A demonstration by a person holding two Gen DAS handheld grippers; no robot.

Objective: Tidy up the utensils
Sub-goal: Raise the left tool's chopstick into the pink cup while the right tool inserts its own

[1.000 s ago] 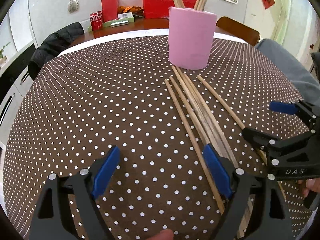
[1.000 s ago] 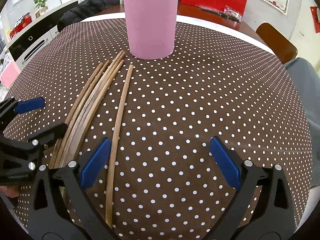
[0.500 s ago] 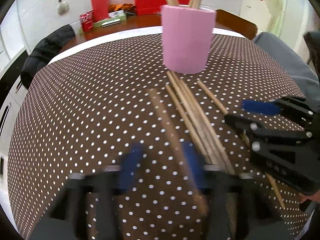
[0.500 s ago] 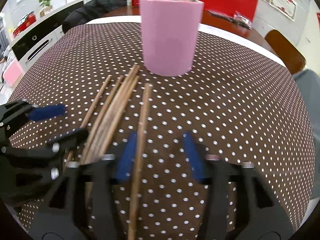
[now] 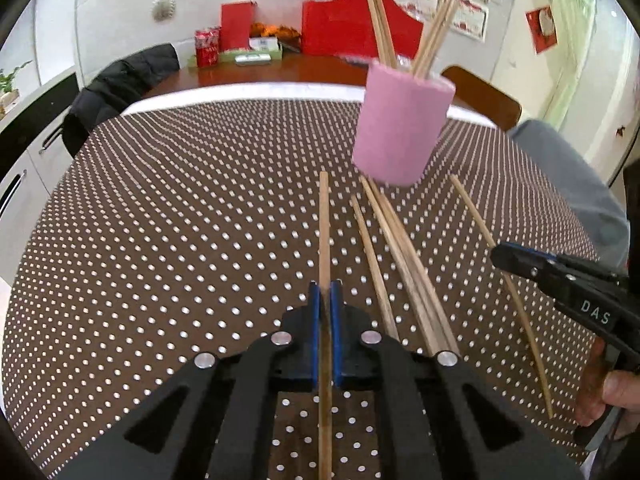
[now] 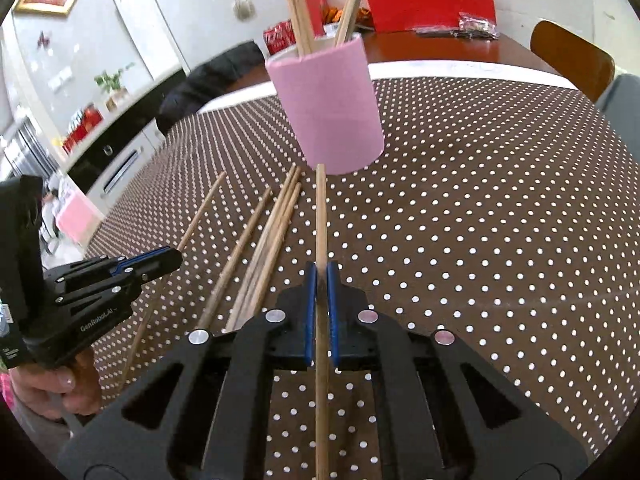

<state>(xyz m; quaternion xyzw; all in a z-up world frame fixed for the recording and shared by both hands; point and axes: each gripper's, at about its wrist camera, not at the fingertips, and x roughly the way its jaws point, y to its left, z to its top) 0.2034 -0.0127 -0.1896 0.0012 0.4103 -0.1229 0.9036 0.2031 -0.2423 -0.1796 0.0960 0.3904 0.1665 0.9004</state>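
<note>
The left hand-held gripper is clamped tight on one chopstick, its blue pads pressed against both sides of the stick, which points ahead toward the pink cup. The right hand-held gripper likewise pinches a second chopstick between its pads, the far tip close to the cup's base. Both gripped sticks sit above the dotted brown worktop. A loose bundle of chopsticks lies flat on the cloth between the two grippers, its far ends beside the cup. More chopsticks stand upright inside the cup.
</note>
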